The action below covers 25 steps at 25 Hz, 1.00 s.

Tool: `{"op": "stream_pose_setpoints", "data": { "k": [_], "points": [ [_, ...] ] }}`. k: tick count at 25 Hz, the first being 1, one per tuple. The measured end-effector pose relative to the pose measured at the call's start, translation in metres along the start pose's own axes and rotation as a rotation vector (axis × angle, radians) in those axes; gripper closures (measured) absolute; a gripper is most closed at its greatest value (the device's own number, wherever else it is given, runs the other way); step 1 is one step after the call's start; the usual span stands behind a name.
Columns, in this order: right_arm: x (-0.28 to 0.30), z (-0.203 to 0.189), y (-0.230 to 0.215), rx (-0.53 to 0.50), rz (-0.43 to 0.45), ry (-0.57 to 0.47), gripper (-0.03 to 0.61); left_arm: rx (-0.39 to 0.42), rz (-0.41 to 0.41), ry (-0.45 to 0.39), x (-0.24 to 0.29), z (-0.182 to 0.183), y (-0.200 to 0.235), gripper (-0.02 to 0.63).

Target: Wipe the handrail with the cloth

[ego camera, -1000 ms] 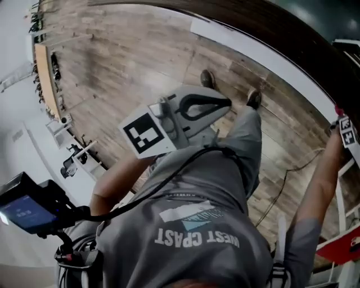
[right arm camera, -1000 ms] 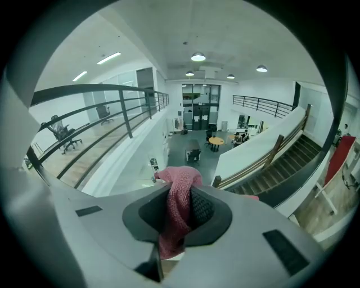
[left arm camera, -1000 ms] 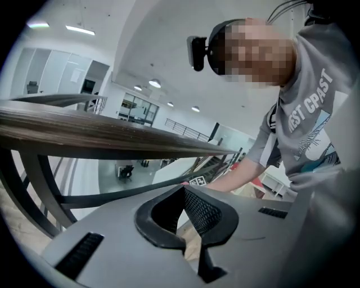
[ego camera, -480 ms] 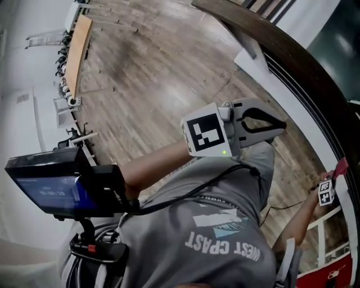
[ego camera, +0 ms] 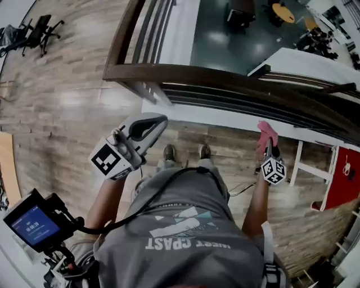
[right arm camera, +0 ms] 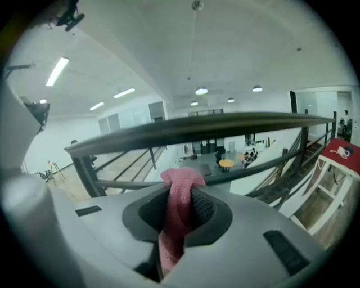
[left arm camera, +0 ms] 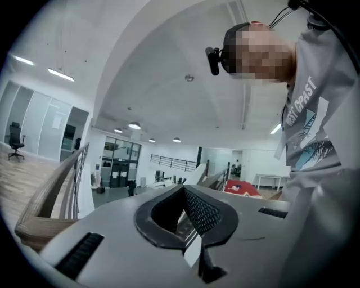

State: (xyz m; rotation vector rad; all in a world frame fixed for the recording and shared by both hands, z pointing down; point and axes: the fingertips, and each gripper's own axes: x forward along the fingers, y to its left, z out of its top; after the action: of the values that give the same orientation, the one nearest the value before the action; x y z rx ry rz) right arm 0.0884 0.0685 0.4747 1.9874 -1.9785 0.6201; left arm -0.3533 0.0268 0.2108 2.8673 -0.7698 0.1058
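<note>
right gripper view: right gripper (right arm camera: 180, 211) was clamped on pink cloth (right arm camera: 181, 183), near handrail (right arm camera: 214, 126), not touching. left gripper (left arm camera: 187, 216) had jaws together, empty. step looked like approach; next needs cloth pressed on rail, then slid along.

dark glossy wooden handrail (ego camera: 225, 79), pink terry cloth (right arm camera: 179, 216), wood-plank floor (ego camera: 73, 112).

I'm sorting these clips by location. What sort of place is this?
Probably an upper floor or gallery in a large office-like building: a dark handrail edges the wood floor, and beyond it a lower level with a round table shows.
</note>
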Motion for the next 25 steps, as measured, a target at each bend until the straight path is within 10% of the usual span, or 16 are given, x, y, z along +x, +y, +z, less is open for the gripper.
{"op": "stream_pose_setpoints", "data": {
  "k": [11,16,25],
  "points": [
    [-0.14,0.223,0.13,-0.231,0.152,-0.424,0.537,0.118,-0.05,-0.126,-0.044,0.035,0.014,0.614],
    [-0.209,0.261,0.224,-0.342,0.209,-0.509,0.537,0.154,-0.067,-0.2,-0.1,0.061,0.019,0.614],
    [-0.272,0.268,0.257,-0.384,0.17,-0.567,0.538,0.149,-0.113,-0.222,-0.127,0.057,0.0,0.614]
  ]
}}
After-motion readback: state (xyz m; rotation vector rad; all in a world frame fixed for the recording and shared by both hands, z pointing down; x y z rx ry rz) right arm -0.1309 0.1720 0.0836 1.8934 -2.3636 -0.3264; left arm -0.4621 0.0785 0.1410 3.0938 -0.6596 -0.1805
